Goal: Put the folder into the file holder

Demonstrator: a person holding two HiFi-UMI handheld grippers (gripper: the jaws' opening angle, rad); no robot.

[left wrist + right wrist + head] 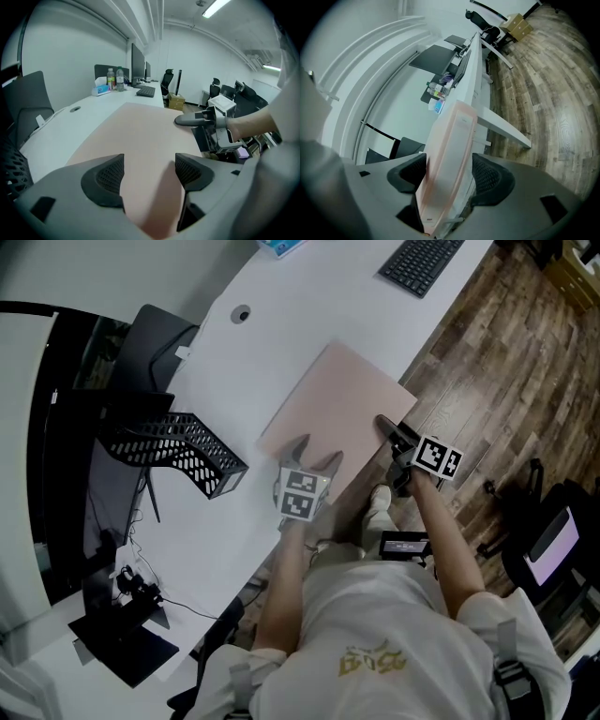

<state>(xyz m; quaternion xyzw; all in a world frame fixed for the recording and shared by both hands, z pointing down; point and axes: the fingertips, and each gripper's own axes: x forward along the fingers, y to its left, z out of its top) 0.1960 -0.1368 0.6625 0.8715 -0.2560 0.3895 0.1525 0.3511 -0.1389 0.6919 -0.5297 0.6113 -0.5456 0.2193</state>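
Note:
A pale pink folder (337, 409) lies flat on the white desk (225, 521), its right corner past the desk edge. My right gripper (389, 432) is shut on the folder's right edge. In the right gripper view the folder (450, 150) stands edge-on between the pads of the right gripper (450, 176). My left gripper (317, 454) is open over the folder's near edge. The folder (140, 136) shows between the spread jaws of the left gripper (149, 173), which hold nothing. The black mesh file holder (183, 451) lies on the desk to the left, apart from the folder.
A black keyboard (422, 261) lies at the far end of the desk, and a round cable hole (242, 313) is beyond the folder. A black chair (155, 334) stands behind the file holder. Wood floor (487, 362) lies to the right of the desk edge.

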